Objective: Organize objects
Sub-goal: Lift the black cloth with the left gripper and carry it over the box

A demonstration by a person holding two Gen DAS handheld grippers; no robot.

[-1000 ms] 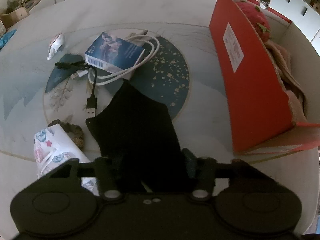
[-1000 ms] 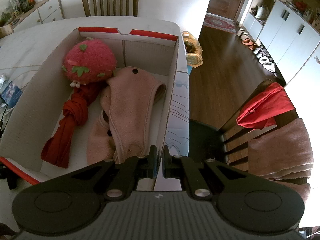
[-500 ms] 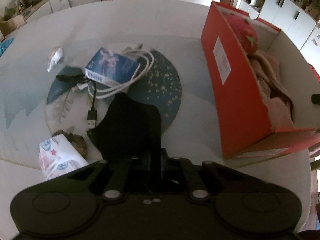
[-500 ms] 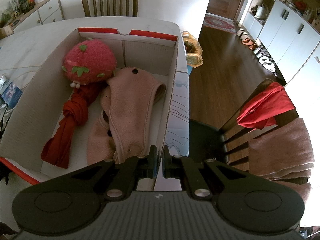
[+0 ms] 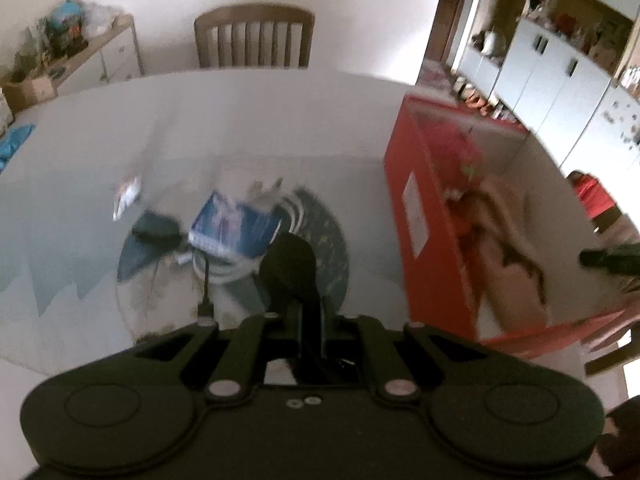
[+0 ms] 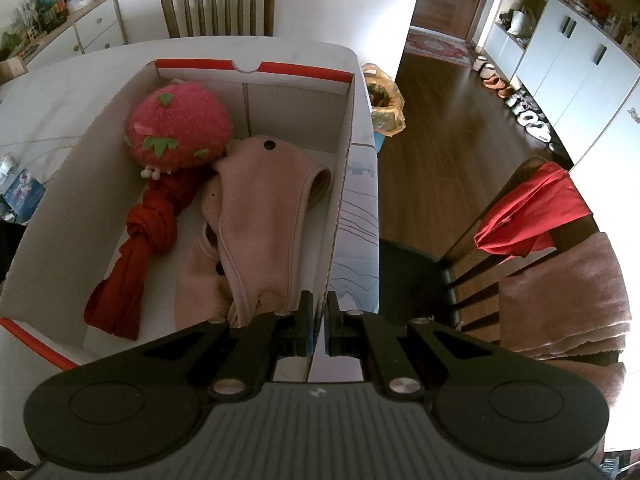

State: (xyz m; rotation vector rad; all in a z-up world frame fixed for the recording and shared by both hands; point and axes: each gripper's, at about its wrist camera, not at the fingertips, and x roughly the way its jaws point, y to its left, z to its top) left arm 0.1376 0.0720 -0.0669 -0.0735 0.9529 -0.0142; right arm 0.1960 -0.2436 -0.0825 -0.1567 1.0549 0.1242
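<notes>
Two grippers, both clenched.
Left gripper [image 5: 310, 316] pinched the black cloth [image 5: 290, 266] above the table [image 5: 240, 120]; right gripper [image 6: 319, 320] clamped the red box [image 6: 340, 208] wall beside the pink garment [image 6: 260, 232].

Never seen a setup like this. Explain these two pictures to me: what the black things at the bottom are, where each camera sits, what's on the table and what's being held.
There is no robot here: a person holds a two-finger gripper in each hand, and a wide-angle camera on each looks along its fingers.

In the left view, the left gripper is shut on a black cloth, raised above the table. On the table lie a blue box and white cables; the picture is blurred.

In the right view, the right gripper is shut on the wall of the red-and-white cardboard box. Inside lie a strawberry plush, a knotted red cloth and a pink garment.
</notes>
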